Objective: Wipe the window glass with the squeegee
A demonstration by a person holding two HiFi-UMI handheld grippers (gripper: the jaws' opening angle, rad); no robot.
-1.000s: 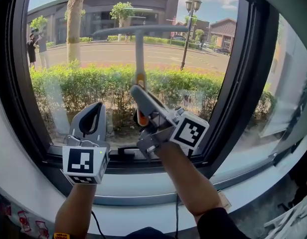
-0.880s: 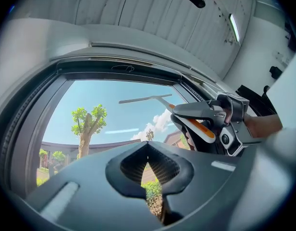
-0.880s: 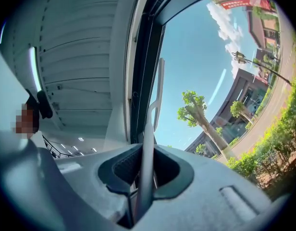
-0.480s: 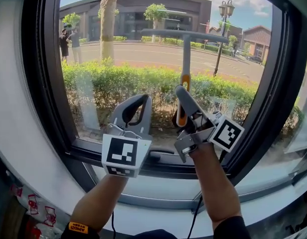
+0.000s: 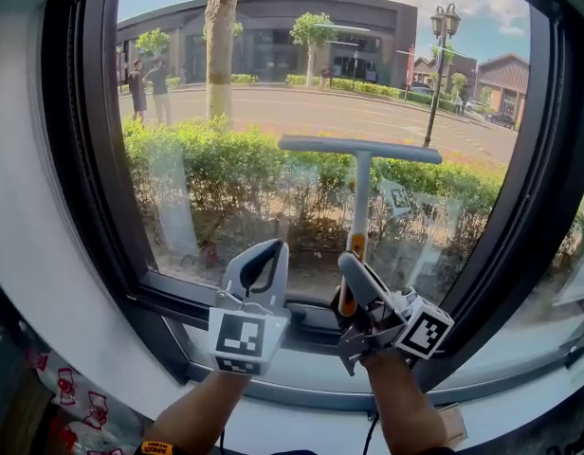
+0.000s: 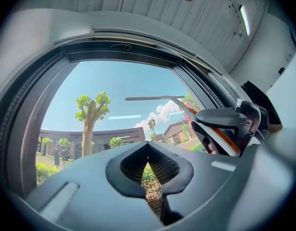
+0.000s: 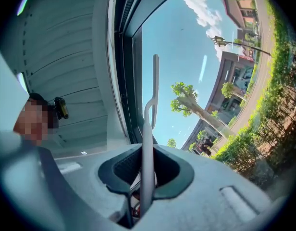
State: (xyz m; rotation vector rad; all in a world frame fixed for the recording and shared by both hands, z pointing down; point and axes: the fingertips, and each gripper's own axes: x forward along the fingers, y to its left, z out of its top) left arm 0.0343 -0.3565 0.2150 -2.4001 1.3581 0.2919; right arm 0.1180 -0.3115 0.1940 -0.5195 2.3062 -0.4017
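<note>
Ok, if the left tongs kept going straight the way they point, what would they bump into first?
Most likely the window glass. The left tongs are shut and empty and aim at the pane with nothing in between. The hedge is outside, beyond it. How close the glass is, I can't tell.

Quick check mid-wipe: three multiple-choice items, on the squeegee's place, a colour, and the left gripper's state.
1. The squeegee is: A) raised before the window glass; B) on the sill; C) on the floor.
2. Its handle band is: A) blue; B) orange; C) green.
3. The left gripper is: A) wide open; B) shut on the squeegee; C) shut, empty.
1 A: the blade stands above the right gripper holding it. 2 B: orange shows above the jaws. 3 C: jaws meet, nothing between.
</note>
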